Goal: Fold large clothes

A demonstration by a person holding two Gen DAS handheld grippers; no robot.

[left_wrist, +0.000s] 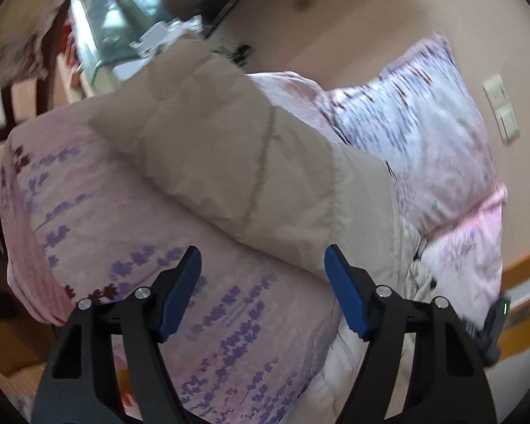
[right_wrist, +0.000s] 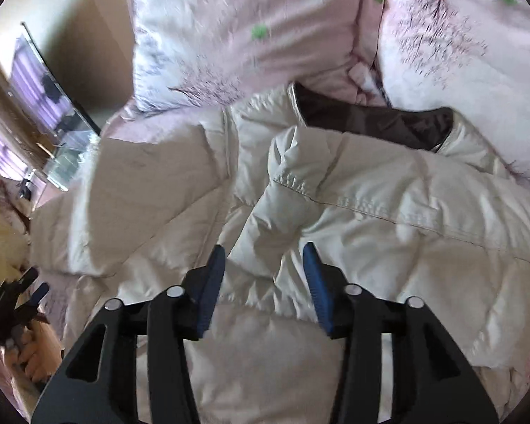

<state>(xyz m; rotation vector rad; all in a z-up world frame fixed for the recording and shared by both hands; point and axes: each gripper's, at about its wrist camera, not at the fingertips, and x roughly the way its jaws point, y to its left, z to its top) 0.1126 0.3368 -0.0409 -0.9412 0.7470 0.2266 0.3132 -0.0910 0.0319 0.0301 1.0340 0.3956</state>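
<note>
While both grippers gape empty, the right gripper (right_wrist: pixel 264 258) hangs nearer the jacket (right_wrist: pixel 335 212); left gripper (left_wrist: pixel 263 265) sits beside it.

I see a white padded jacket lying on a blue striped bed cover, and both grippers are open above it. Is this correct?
Not quite: the bed cover is pink with purple flower prints, not blue striped, as the left wrist view shows. The white padded jacket does lie on it, and the left gripper and right gripper are both open.

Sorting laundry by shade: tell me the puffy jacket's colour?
Cream-white jacket, dark lining; clearest in the right wrist view.
</note>
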